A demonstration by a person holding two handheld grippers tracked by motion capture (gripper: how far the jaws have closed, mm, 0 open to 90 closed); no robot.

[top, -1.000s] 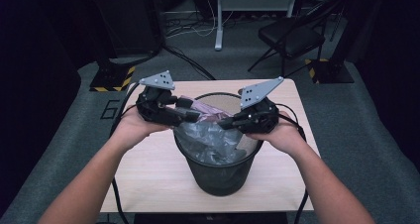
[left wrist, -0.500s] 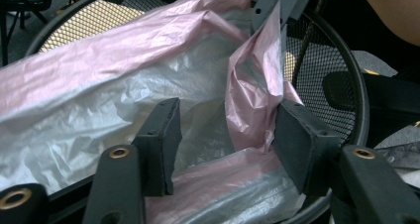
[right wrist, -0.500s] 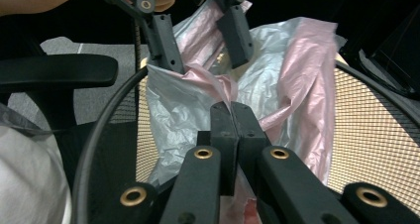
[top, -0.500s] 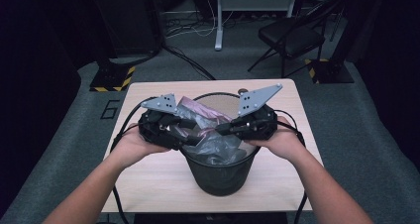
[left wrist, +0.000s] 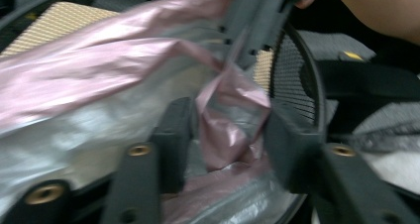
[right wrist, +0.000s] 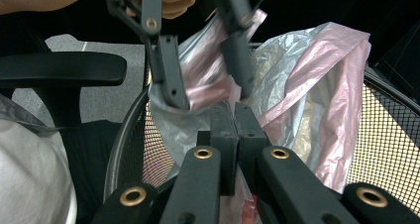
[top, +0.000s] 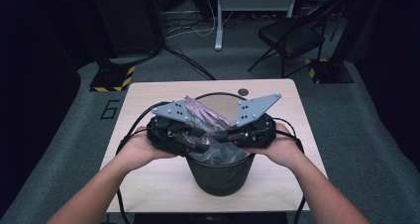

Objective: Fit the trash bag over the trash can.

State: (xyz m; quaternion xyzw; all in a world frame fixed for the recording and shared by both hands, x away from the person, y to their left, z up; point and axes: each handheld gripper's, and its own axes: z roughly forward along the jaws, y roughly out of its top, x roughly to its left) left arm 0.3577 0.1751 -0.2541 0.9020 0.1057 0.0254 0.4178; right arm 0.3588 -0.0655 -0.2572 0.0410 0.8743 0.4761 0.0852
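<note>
Right now both grippers meet over the black mesh bin [top: 220, 177] standing on the table [top: 148, 179]. A pink plastic bag [right wrist: 317, 85] lines the bin and bunches up above its rim. The right gripper [right wrist: 236, 120] has its jaws pressed together on a pinch of the bag. The left gripper [left wrist: 225, 135] has a fold of the bag between its jaws, which have just been closing, though gaps remain beside the pads.
</note>
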